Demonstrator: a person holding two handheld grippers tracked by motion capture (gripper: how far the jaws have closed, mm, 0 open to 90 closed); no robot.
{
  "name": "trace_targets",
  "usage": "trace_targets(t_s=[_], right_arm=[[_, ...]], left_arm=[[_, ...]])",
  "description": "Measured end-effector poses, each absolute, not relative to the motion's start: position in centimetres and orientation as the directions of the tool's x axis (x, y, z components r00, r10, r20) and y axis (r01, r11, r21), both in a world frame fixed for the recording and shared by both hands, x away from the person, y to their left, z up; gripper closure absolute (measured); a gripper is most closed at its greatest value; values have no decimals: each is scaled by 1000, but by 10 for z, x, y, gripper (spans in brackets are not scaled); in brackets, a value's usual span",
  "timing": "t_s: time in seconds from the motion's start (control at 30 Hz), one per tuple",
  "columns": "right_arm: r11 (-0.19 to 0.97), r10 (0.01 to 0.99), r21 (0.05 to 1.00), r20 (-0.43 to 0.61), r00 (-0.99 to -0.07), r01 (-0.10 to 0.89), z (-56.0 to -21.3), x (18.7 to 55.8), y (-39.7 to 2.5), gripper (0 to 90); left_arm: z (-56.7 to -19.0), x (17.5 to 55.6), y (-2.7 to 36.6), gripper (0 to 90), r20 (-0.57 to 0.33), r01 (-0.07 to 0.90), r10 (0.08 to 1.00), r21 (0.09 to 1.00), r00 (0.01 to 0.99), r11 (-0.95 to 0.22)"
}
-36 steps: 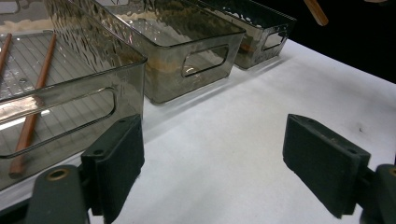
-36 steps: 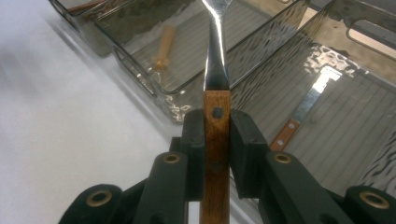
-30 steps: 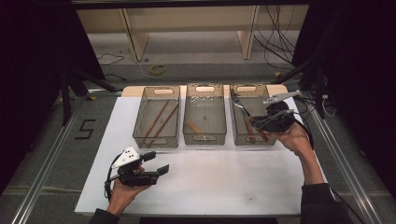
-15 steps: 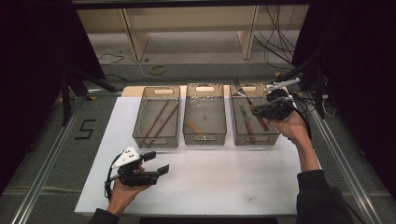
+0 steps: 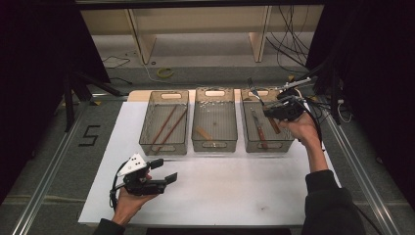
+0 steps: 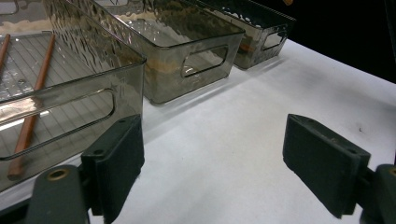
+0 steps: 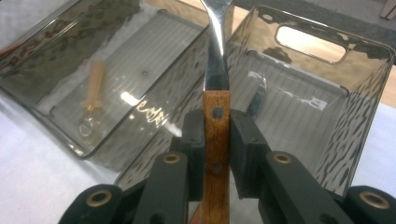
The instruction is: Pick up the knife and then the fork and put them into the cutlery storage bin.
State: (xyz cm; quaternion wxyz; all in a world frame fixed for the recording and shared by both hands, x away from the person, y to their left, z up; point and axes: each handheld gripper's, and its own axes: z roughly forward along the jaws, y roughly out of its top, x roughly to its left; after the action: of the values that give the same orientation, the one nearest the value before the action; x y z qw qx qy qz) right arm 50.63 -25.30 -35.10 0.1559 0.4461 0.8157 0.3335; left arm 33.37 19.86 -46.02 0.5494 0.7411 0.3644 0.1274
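We are holding the wooden-handled steel utensil [image 7: 215, 116] in the right gripper [image 7: 216, 140], whose jaws are pressing in on both flat sides of the riveted brown handle; its far end is running out of the top of the right gripper view, so we cannot tell what kind of utensil it is. In the high view the right gripper [image 5: 284, 110] is carrying it above the right-hand smoked clear plastic bin [image 5: 266, 142], with the metal end rising up and away over the far rim. We are judging the piece as stiff and fairly light, with the weight toward the steel end, so it is likely to pivot in a narrow pinch. The polished neck is looking slippery; the wood is giving better friction, and the flat faces near the rivets are the place to grip. A second wooden-handled utensil [image 5: 259, 131] is lying in that bin. The left gripper [image 5: 159, 177] is resting over the white tabletop [image 5: 230, 196], jaws spread wide and empty, near the left-hand bin [image 6: 70, 88] containing two long brown sticks [image 5: 166, 128].
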Motion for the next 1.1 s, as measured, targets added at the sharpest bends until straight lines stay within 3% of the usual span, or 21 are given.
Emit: trace_targets(t_s=[0.63,1.1], right_arm=[[339,880,630,51,-473,699,-373,526,-255,777],[353,885,583,45,-463,732,-392,531,-252,776]], left_arm=[[-460,334,199,200,-210,399,679,907,704,-133],[-460,334,199,200,-209,399,679,907,704,-135]])
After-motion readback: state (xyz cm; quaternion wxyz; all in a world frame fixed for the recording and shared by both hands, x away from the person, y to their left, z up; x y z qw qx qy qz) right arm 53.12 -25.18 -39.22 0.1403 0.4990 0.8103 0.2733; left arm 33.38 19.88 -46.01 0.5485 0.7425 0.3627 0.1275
